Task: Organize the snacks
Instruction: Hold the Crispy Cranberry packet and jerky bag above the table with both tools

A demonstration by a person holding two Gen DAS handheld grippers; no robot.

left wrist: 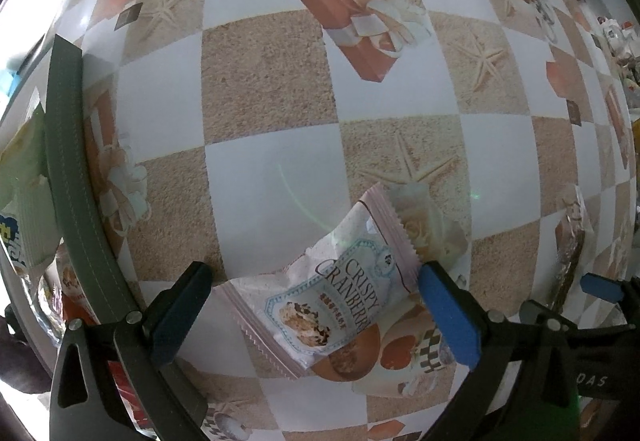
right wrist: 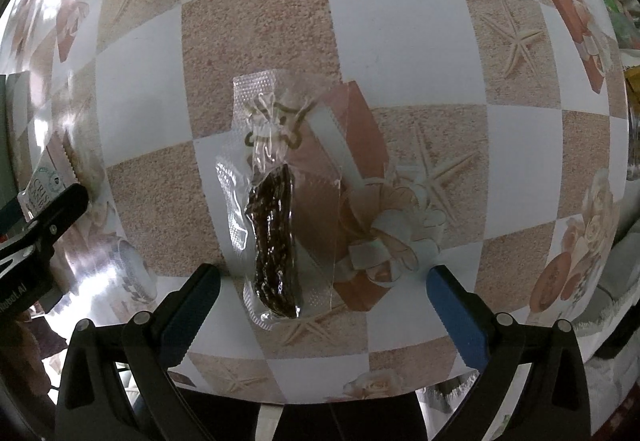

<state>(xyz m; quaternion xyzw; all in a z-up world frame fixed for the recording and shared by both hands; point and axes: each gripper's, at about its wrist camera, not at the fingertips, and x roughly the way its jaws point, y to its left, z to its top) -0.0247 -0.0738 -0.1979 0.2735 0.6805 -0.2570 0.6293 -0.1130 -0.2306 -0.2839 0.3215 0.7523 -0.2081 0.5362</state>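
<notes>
The left tongs (left wrist: 316,315) are standing spread wide and pointing down at the counter (left wrist: 256,89), with a pink cranberry biscuit packet (left wrist: 320,301) lying flat between the two pads. Its long axis is running on a slant, from the lower left near the black pad up to the right past the blue pad (left wrist: 448,317), so the packet is sitting skew to the line between the pads, not square across it. Neither pad is pressing on it. I judge that a slight roll of the wrist would be needed before closing, or the pads would be catching only the crimped corners.

The right tongs (right wrist: 324,301) are likewise hanging spread, holding nothing. A clear wrapper with a dark snack strip (right wrist: 276,237) inside is lying just ahead of the gap and nearer the black left pad than the blue one. Its long axis is running away from the tongs, roughly in line with the fingers, so closing would be squeezing it across its narrow width, which looks the easier grip.

Each hand is nearest its own item. The left view is showing a dark green bin wall (left wrist: 68,145) at its left edge with other packets beyond it, probably the place for sorting; the right view is not showing that clearly, though the left tongs and the biscuit packet are appearing at its left edge.
</notes>
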